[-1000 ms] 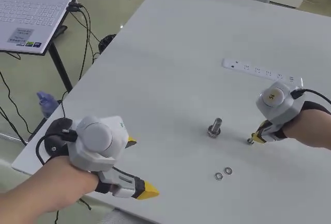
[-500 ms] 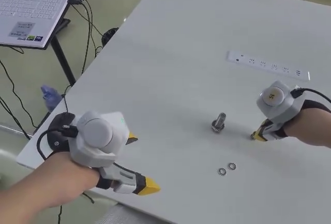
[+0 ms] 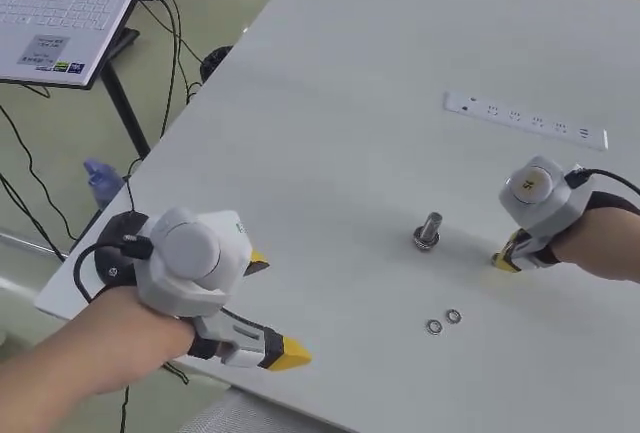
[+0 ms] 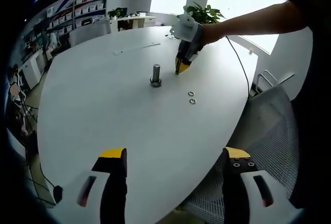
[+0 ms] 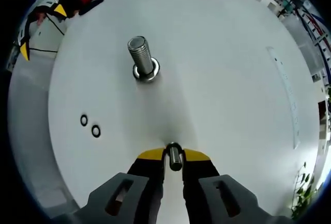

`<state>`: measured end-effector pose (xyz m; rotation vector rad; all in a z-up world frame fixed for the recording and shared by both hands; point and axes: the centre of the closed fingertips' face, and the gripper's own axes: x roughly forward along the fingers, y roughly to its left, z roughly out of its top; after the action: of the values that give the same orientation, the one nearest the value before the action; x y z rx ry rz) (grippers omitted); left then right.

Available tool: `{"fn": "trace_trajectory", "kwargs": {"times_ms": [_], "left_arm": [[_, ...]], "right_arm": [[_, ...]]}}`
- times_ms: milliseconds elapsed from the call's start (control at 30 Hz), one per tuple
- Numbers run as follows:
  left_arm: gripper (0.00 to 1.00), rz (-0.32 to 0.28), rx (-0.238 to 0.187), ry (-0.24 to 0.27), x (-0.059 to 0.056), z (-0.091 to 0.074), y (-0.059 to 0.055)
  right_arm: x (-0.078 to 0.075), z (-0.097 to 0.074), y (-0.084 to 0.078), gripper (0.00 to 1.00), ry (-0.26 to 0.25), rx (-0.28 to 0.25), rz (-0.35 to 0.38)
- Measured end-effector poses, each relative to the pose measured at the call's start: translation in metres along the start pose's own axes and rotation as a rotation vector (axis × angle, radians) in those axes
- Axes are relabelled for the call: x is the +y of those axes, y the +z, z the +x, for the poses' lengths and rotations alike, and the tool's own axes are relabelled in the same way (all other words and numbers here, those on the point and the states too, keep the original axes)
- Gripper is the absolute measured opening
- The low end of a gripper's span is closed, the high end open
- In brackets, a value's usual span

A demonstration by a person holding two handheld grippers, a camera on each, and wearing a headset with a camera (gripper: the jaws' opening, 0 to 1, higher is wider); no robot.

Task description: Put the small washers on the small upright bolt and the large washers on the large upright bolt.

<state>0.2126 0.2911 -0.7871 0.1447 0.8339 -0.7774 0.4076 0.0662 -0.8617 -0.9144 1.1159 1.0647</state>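
The large bolt (image 3: 428,232) stands upright mid-table, with a ring at its base (image 5: 146,72). Two small washers (image 3: 443,322) lie flat in front of it, seen as dark rings (image 5: 89,125) in the right gripper view. My right gripper (image 3: 504,261) rests its tips on the table to the right of the large bolt. Its yellow jaws are shut on the small upright bolt (image 5: 175,157). My left gripper (image 3: 273,308) hovers open over the near left table edge, nothing between its fingers (image 4: 114,154). From there the large bolt (image 4: 155,74) and washers (image 4: 192,97) lie far ahead.
A white power strip (image 3: 525,121) lies at the back right of the white table (image 3: 330,133). A laptop (image 3: 60,13) sits on a stand off the left edge, with cables (image 3: 150,103) hanging. A mesh chair (image 4: 258,125) stands by the table's near edge.
The right gripper's tips have moved over the small bolt, which showed just beside them a second ago. The head camera has shifted. The left gripper holds about the same place.
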Motion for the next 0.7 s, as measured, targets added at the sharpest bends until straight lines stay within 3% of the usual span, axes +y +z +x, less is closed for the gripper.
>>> {"fn": "trace_trajectory", "kwargs": {"times_ms": [500, 700], "left_arm": [[0.72, -0.006, 0.002, -0.014, -0.0048, -0.0001, -0.0022], [0.72, -0.004, -0.008, -0.017, -0.0087, -0.0002, -0.0009]], "right_arm": [[0.0018, -0.0007, -0.0011, 0.14, 0.002, -0.012, -0.001], [-0.0007, -0.0024, 0.0011, 0.29, -0.008, -0.027, -0.014]]}}
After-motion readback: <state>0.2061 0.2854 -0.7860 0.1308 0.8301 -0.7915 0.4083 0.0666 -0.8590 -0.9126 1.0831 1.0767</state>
